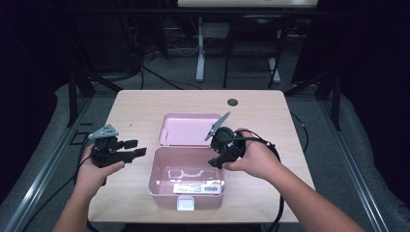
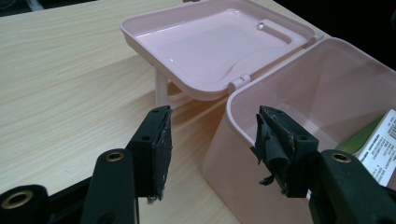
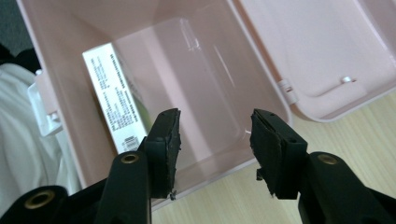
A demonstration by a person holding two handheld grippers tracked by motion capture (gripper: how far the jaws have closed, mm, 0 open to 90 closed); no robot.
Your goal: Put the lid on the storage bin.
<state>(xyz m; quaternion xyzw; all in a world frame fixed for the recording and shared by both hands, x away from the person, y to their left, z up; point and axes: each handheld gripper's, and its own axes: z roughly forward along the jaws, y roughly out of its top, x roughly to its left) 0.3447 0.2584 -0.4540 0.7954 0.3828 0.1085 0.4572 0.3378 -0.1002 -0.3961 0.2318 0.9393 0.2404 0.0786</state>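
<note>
At the left of the high view the left gripper (image 1: 138, 148) hovers over bare desk (image 1: 130, 108), just beside the left wall of the pink box (image 1: 187, 195), its jaws released and holding nothing. In the left gripper view the box's near corner sits between the two jaws, so a careless closing or push forward could, I judge, nudge the light box sideways or catch its rim.

The box stands at the centre of the desk with its lid (image 1: 186, 129) swung fully back, resting behind it. A small carton (image 1: 199, 187) lies inside against the front wall. The lid looks propped on its own handle (image 2: 161, 88); a knock from either gripper might tip it or slide the whole box.

At the right, the right gripper (image 1: 216, 162) hangs over the box's right rim, jaws parted and empty, pointing down into the interior. In the right gripper view the carton (image 3: 114, 95) lies well apart from the pads, against the far wall. Reaching for it could go wrong if the jaws scrape the wall, or if the carton, lying flat against the plastic, offers no edge to pinch and slips away.

Hard to make out: the print on the carton, the front latch (image 1: 185, 203), and the box floor, which glare washes out. The right hand (image 1: 254, 157) covers much of its gripper.
</note>
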